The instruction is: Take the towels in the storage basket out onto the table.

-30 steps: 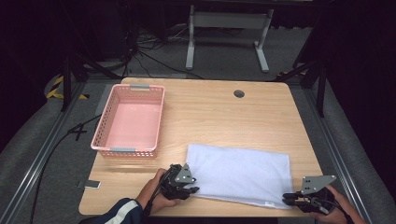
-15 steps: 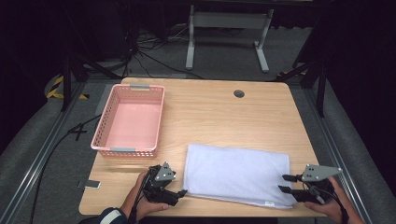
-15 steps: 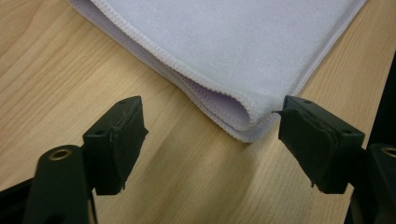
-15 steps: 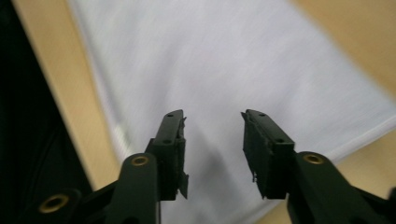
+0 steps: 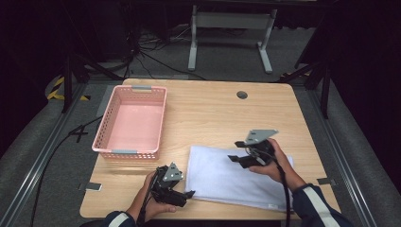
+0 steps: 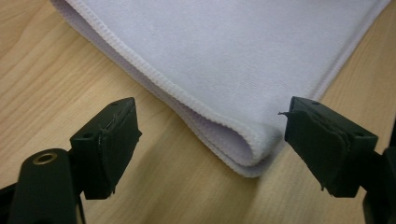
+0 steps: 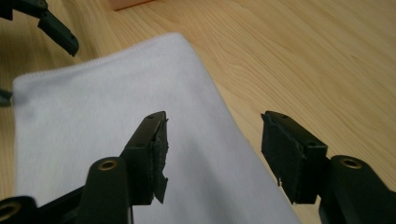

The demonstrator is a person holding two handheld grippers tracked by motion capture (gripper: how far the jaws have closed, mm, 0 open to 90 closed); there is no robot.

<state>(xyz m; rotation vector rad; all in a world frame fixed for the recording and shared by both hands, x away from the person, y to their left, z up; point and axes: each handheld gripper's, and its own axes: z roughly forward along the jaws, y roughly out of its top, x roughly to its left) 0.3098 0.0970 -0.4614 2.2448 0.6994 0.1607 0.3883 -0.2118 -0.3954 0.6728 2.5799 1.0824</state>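
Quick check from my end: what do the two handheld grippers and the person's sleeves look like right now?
Both the left gripper and the right gripper are black, each with two flat black jaws and a grey three-cornered plate on top. A black cable trails from each. The sleeves are dark blue with a white band near the cuff.

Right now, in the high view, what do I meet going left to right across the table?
Basket → left gripper → cloth → right gripper, held over the cloth's far edge.
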